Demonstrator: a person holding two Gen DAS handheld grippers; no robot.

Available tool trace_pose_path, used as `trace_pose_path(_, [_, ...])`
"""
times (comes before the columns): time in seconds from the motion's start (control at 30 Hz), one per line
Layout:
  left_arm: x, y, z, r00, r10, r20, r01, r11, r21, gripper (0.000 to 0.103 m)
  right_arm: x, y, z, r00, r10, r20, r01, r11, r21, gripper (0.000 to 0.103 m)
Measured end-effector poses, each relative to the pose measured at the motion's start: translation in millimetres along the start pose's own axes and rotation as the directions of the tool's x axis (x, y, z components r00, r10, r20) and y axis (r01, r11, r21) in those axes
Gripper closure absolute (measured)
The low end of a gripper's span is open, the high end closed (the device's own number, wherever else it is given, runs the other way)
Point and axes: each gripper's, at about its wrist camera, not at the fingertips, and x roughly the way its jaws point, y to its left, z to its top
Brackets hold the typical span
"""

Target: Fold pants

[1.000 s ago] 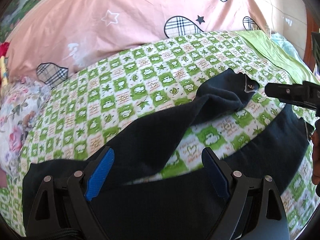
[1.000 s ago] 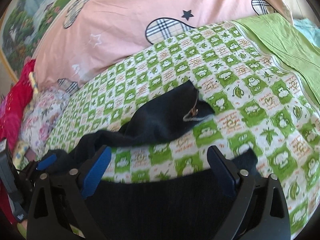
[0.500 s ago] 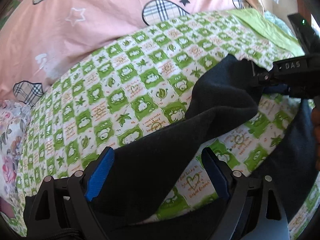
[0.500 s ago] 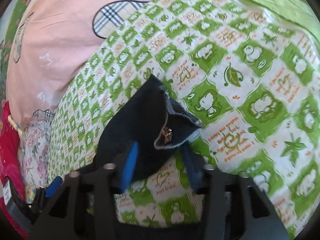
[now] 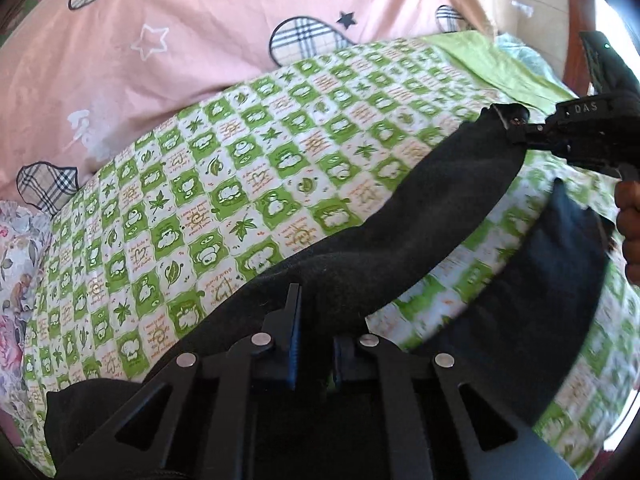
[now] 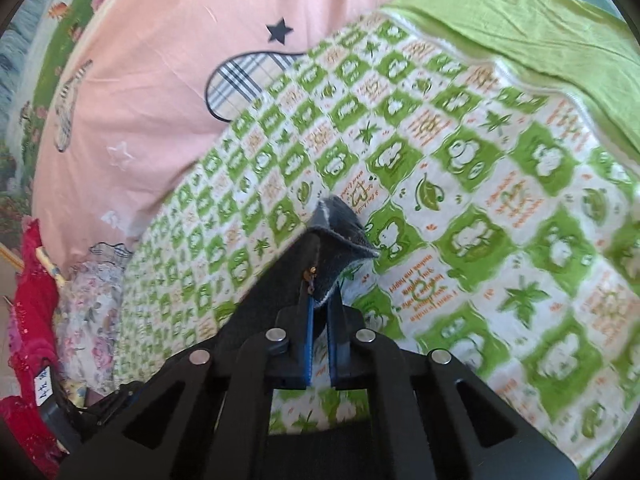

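Both of my claws have just been closing, and each now has cloth between its pads: a second ago they stood wide over the dark pants [image 5: 420,232], and now the left claw [image 5: 314,344] is pinched nearly together on a thick fold of the near leg, while the right claw [image 6: 319,332] is clamped on the turned-over hem end [image 6: 340,236] of that same leg, where a small brass zip pull [image 6: 312,276] dangles. In the left view I can see the right claw out at the far end, with the leg stretched in a dark band between my two grips, raised a little off the bed [image 5: 240,184] compared with how it lay slack before. I judge this means the grasp is done and I am set to carry this leg over for the first fold. The pants lie across the green-and-white checked bedspread, the second leg [image 5: 552,280] spread flat at the right of the left view. Counting: one pair of pants, two legs, two claws, one pink quilt [image 5: 200,32] bunched behind, one plain green sheet [image 6: 540,20] at the far edge, one red garment [image 6: 28,292] at the left margin. A bare hand [image 5: 628,220] shows at the right rim.
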Motion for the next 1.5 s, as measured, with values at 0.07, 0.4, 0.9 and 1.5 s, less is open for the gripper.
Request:
trace_pose_path(0.07, [-10.2, -4.1, -5.5, 1.000, -0.012, 0.007, 0.012, 1.000, 0.005, 0.093, -12.8, 0.7, -5.5, 1.000, 0.017, 0.002, -0.017, 1.000, -0.006, 0.097])
trace_pose_path(0.4, [-51.6, -25.5, -39.1, 0.991, -0.133, 0.023, 0.133, 0.991, -0.009, 0.093, -67.2, -11.2, -42.6, 1.000, 0.027, 0.015, -0.026, 0.998, -0.053, 0.097])
trace_pose_path(0.9, [-48.8, -65.8, -75.7, 0.982, -0.188, -0.037, 0.189, 0.981, 0.038, 0.093, -74.7, -55.4, -87.5, 0.996, -0.094, 0.007, 0.094, 0.995, -0.042, 0.097])
trace_pose_path(1.5, [-75.7, -14.3, -117.6, 0.980, -0.193, -0.040, 0.171, 0.936, -0.308, 0.037, -116.6, -29.0, -104.2, 0.975, -0.129, 0.181, 0.165, 0.965, -0.202, 0.045])
